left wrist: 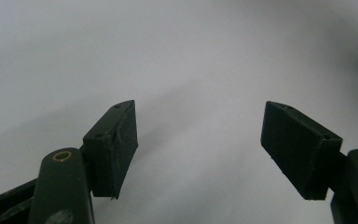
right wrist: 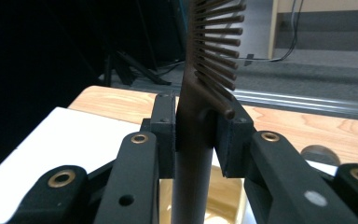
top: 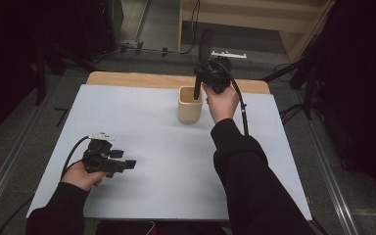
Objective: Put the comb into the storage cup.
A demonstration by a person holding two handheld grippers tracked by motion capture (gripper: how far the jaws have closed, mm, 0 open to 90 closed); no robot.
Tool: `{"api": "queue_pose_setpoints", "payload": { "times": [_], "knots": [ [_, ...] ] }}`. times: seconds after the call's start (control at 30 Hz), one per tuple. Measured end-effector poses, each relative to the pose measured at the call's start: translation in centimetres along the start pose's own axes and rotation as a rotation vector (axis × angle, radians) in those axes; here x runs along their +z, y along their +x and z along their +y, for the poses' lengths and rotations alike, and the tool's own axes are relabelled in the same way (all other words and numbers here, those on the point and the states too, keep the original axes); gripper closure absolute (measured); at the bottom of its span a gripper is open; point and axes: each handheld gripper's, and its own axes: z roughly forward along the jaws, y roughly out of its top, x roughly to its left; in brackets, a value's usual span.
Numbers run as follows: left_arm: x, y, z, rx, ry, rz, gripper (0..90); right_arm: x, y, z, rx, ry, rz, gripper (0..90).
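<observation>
Dark hairbrush (right wrist: 193,116) clamped upright by its handle in right gripper (top: 206,78), handle end down inside tan cup (top: 190,105) near table's (top: 147,127) far edge. Left gripper (left wrist: 198,147) jaws wide, nothing between, low over near-left corner.

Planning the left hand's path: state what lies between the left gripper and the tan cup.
High view: only bare white table sheet between left gripper and tan cup.

Sleeves: black, long, covered both forearms to the wrists.
Left gripper (top: 108,159): black body, white-grey plate on top, black cable looped behind.
Right gripper (top: 214,73): black, black cable trailed down past the wrist.
Jaws: black blocky pads, brass-ringed pivots, small screw holes.
</observation>
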Motion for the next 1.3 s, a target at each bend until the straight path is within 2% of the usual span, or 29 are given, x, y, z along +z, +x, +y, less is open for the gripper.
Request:
{"api": "queue_pose_setpoints", "payload": {
  "times": [0.43, 0.57, 0.8, 1.3],
  "knots": [
    [0.2, -0.1, 0.0, 0.006, 0.008, 0.003, 27.7, 0.9, 0.0, 0.2, -0.006, -0.058, -0.062, 69.9],
    [0.2, -0.1, 0.0, 0.005, 0.009, 0.004, 27.7, 1.3, -0.1, 0.1, 0.007, -0.053, -0.058, 69.9],
    [0.2, -0.1, 0.0, 0.007, 0.010, 0.006, 27.7, 1.7, 0.0, -0.1, -0.005, -0.058, -0.066, 69.9],
    [0.1, -0.2, 0.0, 0.014, 0.011, 0.011, 27.7, 2.6, 0.2, -0.8, -0.023, -0.023, -0.077, 69.9]
  ]
}}
